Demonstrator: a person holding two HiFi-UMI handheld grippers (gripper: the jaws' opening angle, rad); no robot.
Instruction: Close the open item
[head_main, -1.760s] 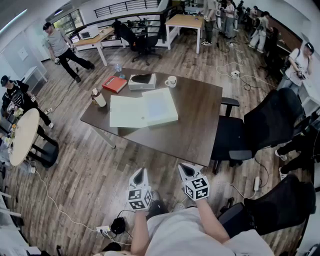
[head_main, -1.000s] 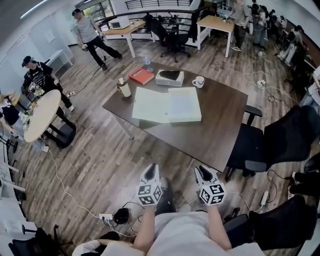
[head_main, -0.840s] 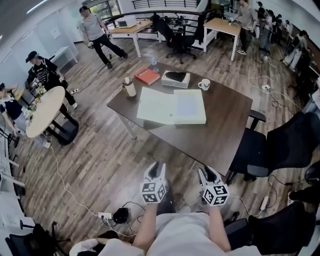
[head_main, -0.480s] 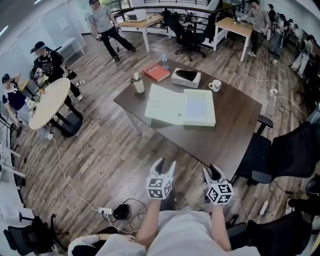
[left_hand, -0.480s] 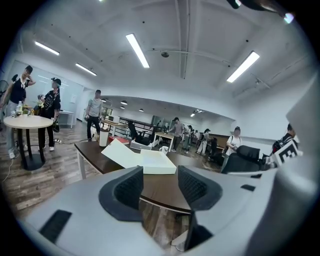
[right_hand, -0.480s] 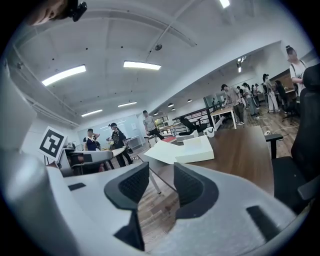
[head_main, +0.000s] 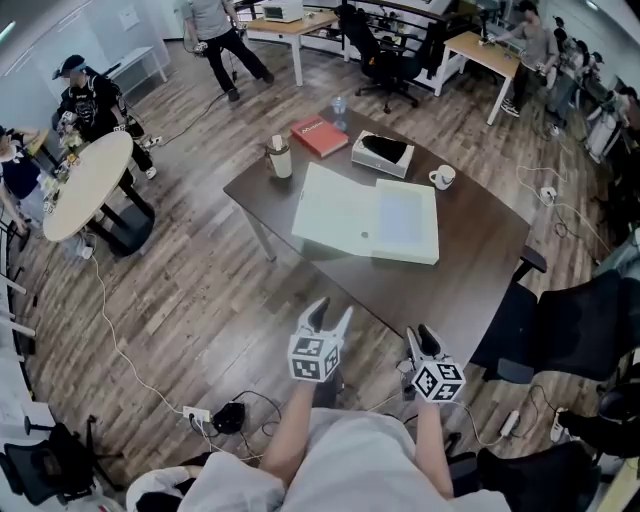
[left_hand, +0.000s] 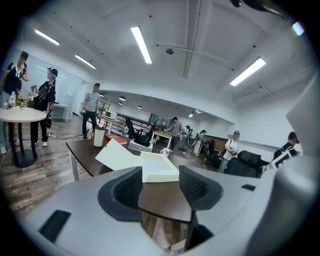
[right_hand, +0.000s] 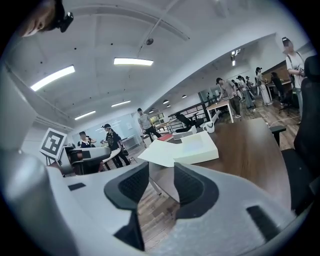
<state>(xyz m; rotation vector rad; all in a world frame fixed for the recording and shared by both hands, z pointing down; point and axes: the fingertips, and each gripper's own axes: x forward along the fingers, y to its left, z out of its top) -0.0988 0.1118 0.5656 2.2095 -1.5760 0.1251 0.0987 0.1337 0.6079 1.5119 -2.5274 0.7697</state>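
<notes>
Two grippers are held side by side short of the one dark table. On the left gripper the jaws have just been opening and stand wide; on the right gripper they have just been opening too and stand narrower, nothing between either pair. One white box lies open mid-table, its lid swung leftward. Beyond it are counted one red book, one cup, one mug

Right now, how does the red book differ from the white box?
The red book is closed; the white box is open, its lid swung out sideways. The red book is small, by the far edge; the white box is far larger, mid-table. Both lie on the dark table.
</notes>
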